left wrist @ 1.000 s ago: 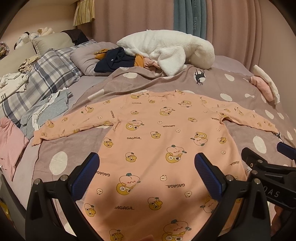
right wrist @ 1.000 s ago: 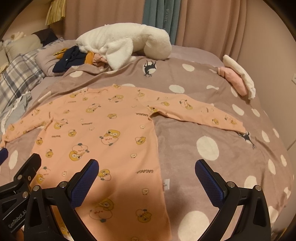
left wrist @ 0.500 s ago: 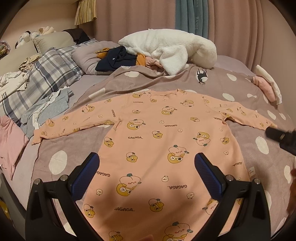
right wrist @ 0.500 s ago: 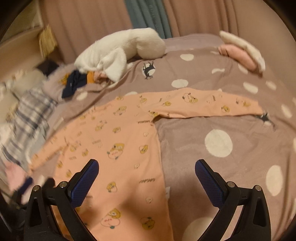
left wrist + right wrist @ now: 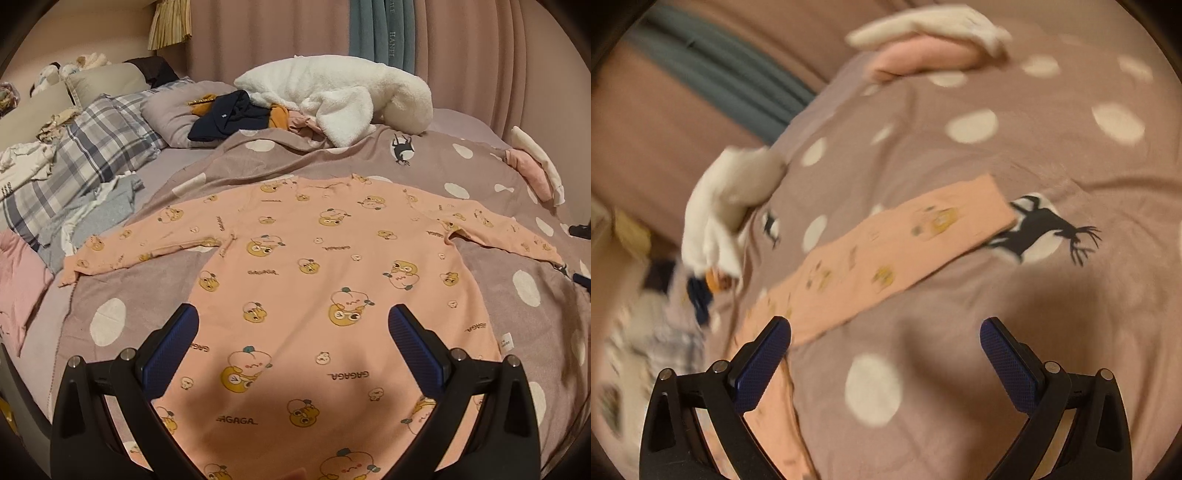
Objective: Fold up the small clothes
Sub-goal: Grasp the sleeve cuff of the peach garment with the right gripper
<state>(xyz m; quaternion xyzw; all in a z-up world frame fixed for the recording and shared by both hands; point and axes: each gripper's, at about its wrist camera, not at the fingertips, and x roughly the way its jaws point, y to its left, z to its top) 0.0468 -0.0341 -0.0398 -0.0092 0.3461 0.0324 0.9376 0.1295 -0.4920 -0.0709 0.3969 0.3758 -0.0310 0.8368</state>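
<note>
A peach long-sleeved child's top (image 5: 314, 266) with cartoon prints lies flat on a mauve polka-dot blanket (image 5: 480, 173), sleeves spread to both sides. My left gripper (image 5: 293, 339) is open and empty, hovering above the top's lower body. My right gripper (image 5: 884, 347) is open and empty above the blanket, near the top's right sleeve (image 5: 886, 254), whose cuff lies beside a black deer print (image 5: 1041, 229). The right wrist view is blurred. The tip of the right gripper (image 5: 580, 230) shows at the right edge of the left wrist view.
A white fluffy blanket (image 5: 340, 96) and dark clothes (image 5: 229, 114) are piled at the far side. A plaid pillow (image 5: 92, 147) and grey garments (image 5: 92, 214) lie at left. Folded pink and white clothes (image 5: 535, 170) sit at far right. Curtains hang behind.
My right gripper has swung right and forward toward the right sleeve's cuff, tilting its view. My left gripper has stayed nearly still. The top has not moved.
</note>
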